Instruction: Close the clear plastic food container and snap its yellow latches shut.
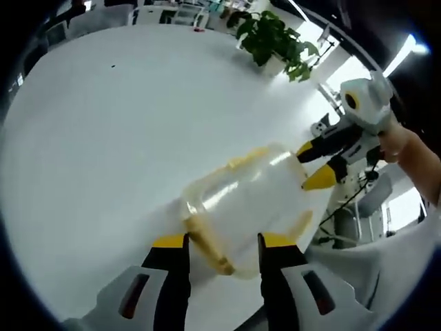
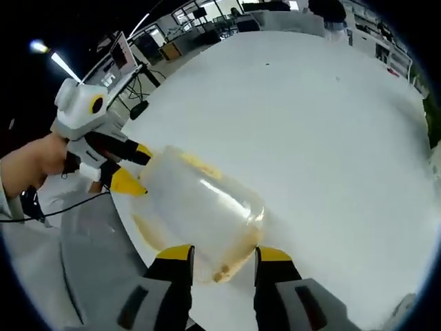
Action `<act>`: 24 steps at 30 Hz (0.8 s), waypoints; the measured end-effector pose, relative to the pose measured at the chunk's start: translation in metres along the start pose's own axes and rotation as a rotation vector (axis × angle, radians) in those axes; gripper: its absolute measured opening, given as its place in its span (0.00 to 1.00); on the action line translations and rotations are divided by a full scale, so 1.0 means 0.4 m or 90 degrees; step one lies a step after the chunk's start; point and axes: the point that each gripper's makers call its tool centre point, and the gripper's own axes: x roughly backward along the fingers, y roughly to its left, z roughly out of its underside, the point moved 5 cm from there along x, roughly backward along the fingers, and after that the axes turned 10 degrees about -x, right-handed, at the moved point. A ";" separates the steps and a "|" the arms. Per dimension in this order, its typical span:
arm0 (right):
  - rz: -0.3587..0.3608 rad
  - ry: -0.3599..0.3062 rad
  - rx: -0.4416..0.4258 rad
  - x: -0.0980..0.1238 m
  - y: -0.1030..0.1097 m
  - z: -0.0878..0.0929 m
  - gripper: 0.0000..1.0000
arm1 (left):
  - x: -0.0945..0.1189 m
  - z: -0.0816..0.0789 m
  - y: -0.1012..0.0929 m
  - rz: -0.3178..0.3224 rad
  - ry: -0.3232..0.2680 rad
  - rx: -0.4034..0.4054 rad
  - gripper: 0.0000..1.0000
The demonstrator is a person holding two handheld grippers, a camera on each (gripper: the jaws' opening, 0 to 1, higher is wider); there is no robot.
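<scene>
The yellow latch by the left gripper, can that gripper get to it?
Probably yes. The yellow latch lies on the container's near end, between the open left gripper's jaws, with nothing in between.

Both views face each other closely across the shared container point(image 1: 248, 207), point(image 2: 200, 214).

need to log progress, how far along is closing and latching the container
Done: the lid looks seated on the clear container, though the seal is hard to judge. In hand: the left gripper and right gripper bracket opposite ends on the white table. Left: the yellow latch by the left gripper appears to hang loose, so snapping seems undone.
</scene>
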 end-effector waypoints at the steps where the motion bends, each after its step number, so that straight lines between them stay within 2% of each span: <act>1: -0.001 0.000 0.004 -0.001 0.000 0.000 0.35 | 0.000 0.002 -0.001 0.003 -0.001 0.008 0.38; 5: -0.006 0.003 -0.013 -0.007 0.003 0.000 0.37 | -0.002 0.004 -0.001 0.007 -0.005 0.019 0.37; 10: -0.003 0.007 -0.005 -0.010 0.004 -0.001 0.37 | -0.004 0.004 0.000 0.010 -0.010 0.030 0.36; 14: -0.009 -0.005 -0.013 -0.010 0.006 0.003 0.36 | -0.007 0.004 -0.002 0.012 -0.022 0.034 0.35; 15: -0.009 -0.005 -0.012 -0.010 0.006 0.003 0.36 | -0.008 0.005 -0.001 0.014 -0.024 0.041 0.32; 16: -0.025 -0.035 -0.002 -0.019 0.011 -0.019 0.36 | 0.005 0.010 -0.002 0.019 -0.018 0.057 0.32; 17: -0.011 -0.005 -0.011 -0.010 0.008 -0.006 0.36 | 0.012 0.005 -0.002 0.023 -0.025 0.050 0.32; 18: -0.007 0.000 0.002 -0.009 0.012 -0.009 0.36 | 0.014 0.004 -0.005 0.025 -0.019 0.032 0.32; 23: -0.030 0.010 -0.008 -0.019 0.008 -0.007 0.36 | 0.002 0.003 -0.006 0.029 -0.011 0.032 0.31; 24: -0.062 0.038 -0.068 -0.025 0.028 0.009 0.38 | 0.001 0.002 -0.007 0.026 -0.008 0.031 0.31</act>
